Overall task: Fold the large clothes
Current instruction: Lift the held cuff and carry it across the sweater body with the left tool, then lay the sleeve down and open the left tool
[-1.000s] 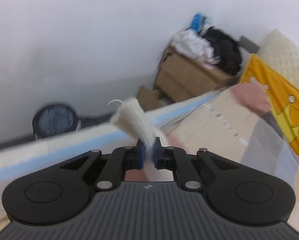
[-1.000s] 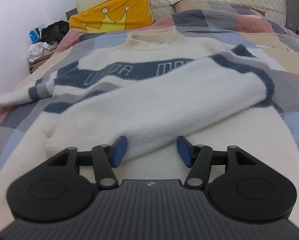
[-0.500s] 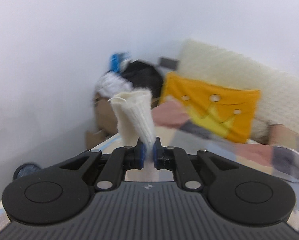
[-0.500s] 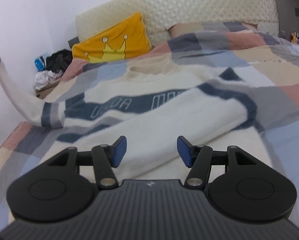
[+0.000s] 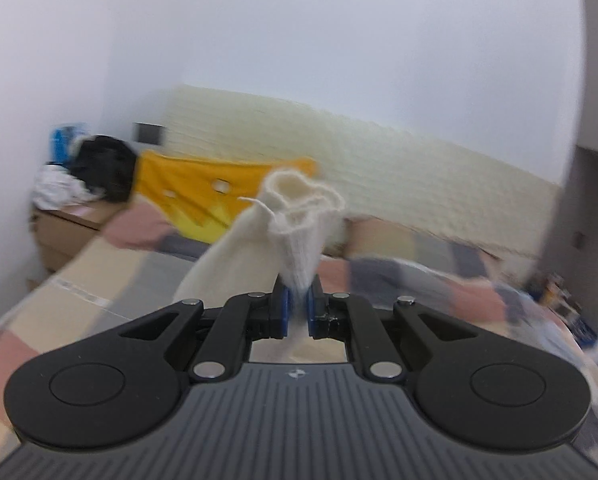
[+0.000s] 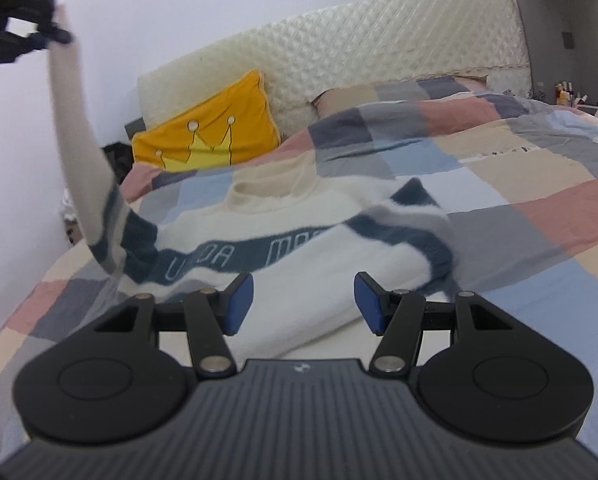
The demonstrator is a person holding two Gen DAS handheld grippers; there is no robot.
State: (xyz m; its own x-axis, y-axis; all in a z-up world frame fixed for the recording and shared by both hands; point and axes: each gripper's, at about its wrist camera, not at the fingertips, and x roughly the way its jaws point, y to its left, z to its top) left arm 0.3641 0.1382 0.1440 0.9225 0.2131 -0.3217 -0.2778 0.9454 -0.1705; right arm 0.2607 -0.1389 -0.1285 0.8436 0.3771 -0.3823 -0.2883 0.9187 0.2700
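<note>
A cream sweater (image 6: 259, 224) with dark blue bands and lettering lies face up on the patchwork bed. One sleeve is folded across its chest. The other sleeve (image 6: 83, 152) is pulled high into the air at the far left. My left gripper (image 5: 297, 308) is shut on that sleeve's ribbed cuff (image 5: 303, 220), which stands up above the pads; in the right wrist view the left gripper (image 6: 55, 34) shows at the top left corner. My right gripper (image 6: 303, 304) hangs open above the sweater's lower body, nothing between its fingers.
A yellow crown cushion (image 6: 207, 132) leans on the quilted cream headboard (image 6: 339, 56). A cardboard box with a heap of dark and white clothes (image 5: 87, 180) stands by the left wall. Small bottles (image 6: 567, 96) sit at the far right. The checked duvet (image 6: 519, 200) covers the bed.
My left gripper has swung up and to the right with the cuff, lifting the sleeve off the bed. My right gripper has risen a little, still open.
</note>
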